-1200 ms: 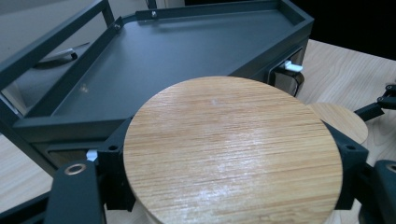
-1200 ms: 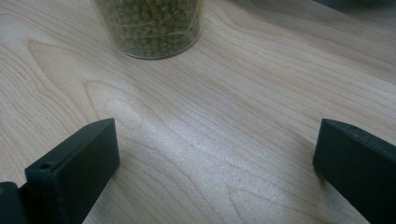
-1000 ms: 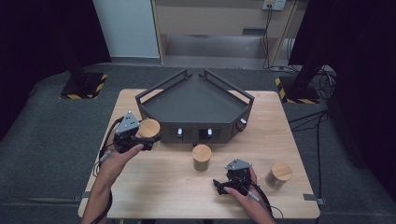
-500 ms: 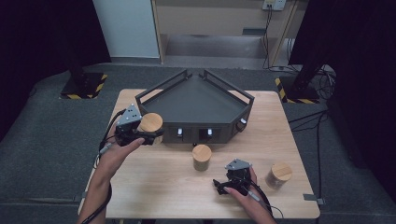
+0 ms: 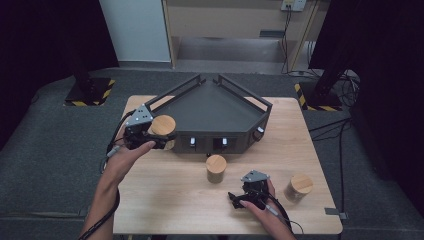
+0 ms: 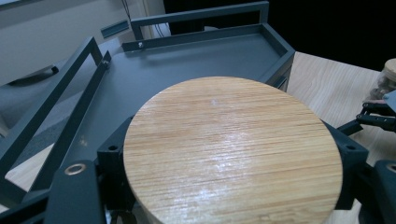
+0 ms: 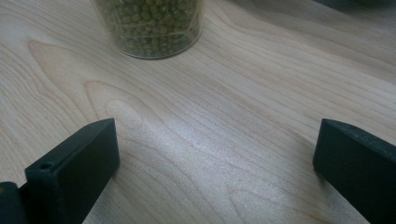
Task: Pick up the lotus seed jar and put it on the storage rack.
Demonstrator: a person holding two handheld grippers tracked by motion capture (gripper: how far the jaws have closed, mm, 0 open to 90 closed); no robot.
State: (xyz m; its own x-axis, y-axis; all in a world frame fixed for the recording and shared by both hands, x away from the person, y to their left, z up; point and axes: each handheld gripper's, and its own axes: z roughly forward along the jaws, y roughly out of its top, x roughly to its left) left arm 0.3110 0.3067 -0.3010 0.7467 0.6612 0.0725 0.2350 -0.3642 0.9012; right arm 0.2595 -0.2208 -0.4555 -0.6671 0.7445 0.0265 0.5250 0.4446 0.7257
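My left gripper (image 5: 159, 137) clamps a jar (image 5: 163, 131) upright, its round bamboo lid (image 6: 232, 151) facing up, beside the tray (image 5: 210, 112); my right gripper (image 5: 239, 199) rests wide open, empty, on the tabletop (image 5: 170, 200)

Light falls from overhead onto the table (image 5: 165, 200), which stands bright while the room at the left and right edges sinks into near black. Shadows under the things are short and soft. In the left gripper view a pale sheen glares across the wooden lid (image 6: 233, 154), sharp in grain. In the right gripper view the jaws at the bottom corners blur, and the jar of green beans (image 7: 149, 25) looks slightly soft.
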